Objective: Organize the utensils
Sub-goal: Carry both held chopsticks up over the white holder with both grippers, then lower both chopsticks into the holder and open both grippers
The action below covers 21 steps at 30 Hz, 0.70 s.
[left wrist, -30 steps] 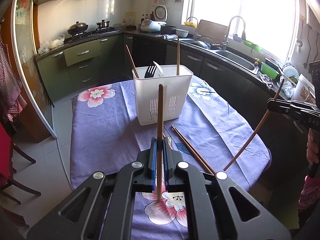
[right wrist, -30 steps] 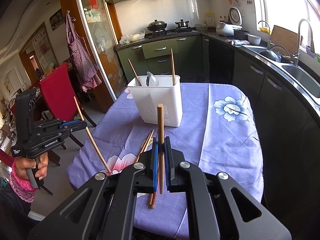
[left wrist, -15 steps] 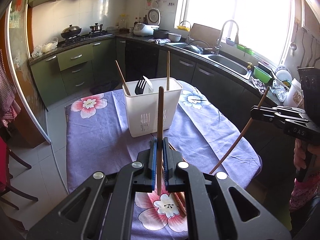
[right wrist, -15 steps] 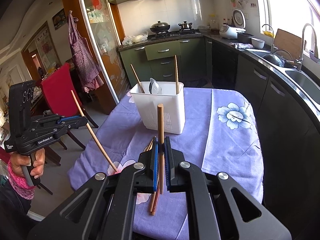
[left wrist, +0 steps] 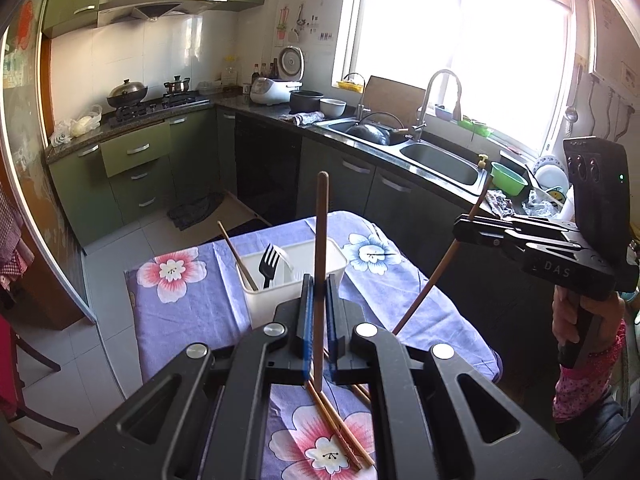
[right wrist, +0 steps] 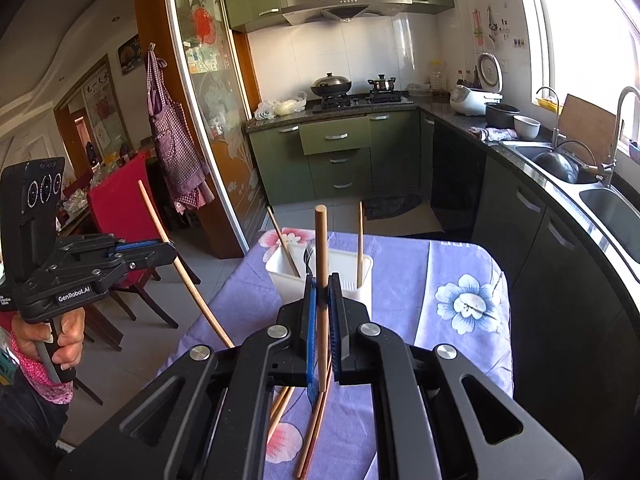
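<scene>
The worktop (left wrist: 192, 312), draped in a purple floral cloth, fills the middle. Toward its far edge stands the white utensil caddy (left wrist: 264, 300), with a black fork (left wrist: 267, 266) and a couple of chopsticks upright inside. Left gripper (left wrist: 318, 312): jaws pressed tight on one chopstick (left wrist: 321, 240), upright above the worktop. Right gripper (right wrist: 321, 312): jaws likewise pinching its own chopstick (right wrist: 320, 248). A loose pair of chopsticks (left wrist: 340, 432) lies on the cloth by the near edge.

I see a purple tablecloth (left wrist: 192, 312) printed with pink and blue-white flowers. On it, a white utensil holder (left wrist: 280, 300) holds a black fork (left wrist: 267, 266); behind it, green cabinets (left wrist: 132, 176).
</scene>
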### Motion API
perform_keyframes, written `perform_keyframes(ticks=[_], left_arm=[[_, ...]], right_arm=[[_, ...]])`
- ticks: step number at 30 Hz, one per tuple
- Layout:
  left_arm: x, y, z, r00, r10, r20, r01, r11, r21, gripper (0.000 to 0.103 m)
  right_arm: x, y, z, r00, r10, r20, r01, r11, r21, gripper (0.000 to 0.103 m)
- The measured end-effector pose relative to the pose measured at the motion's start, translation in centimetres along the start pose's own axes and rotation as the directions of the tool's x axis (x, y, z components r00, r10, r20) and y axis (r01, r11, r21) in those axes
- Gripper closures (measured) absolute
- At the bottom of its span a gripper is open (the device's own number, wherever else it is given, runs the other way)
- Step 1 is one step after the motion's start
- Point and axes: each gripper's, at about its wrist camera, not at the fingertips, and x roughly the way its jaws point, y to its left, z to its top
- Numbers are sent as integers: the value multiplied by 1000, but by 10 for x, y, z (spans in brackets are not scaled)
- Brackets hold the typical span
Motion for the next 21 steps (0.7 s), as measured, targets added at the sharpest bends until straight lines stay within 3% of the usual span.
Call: perform_keyframes(ticks=[11, 15, 21], left_arm=[[16, 12, 81, 992, 75, 96, -77, 997, 18, 97], [45, 23, 87, 992, 102, 78, -102, 995, 3, 97], [92, 41, 78, 993, 115, -1, -115, 993, -15, 97]], right_arm=[[22, -21, 102, 993, 20, 114, -26, 998, 55, 96], [60, -28, 113, 997, 6, 82, -11, 998, 58, 96], [121, -36, 93, 1000, 14, -16, -13, 998, 54, 96]])
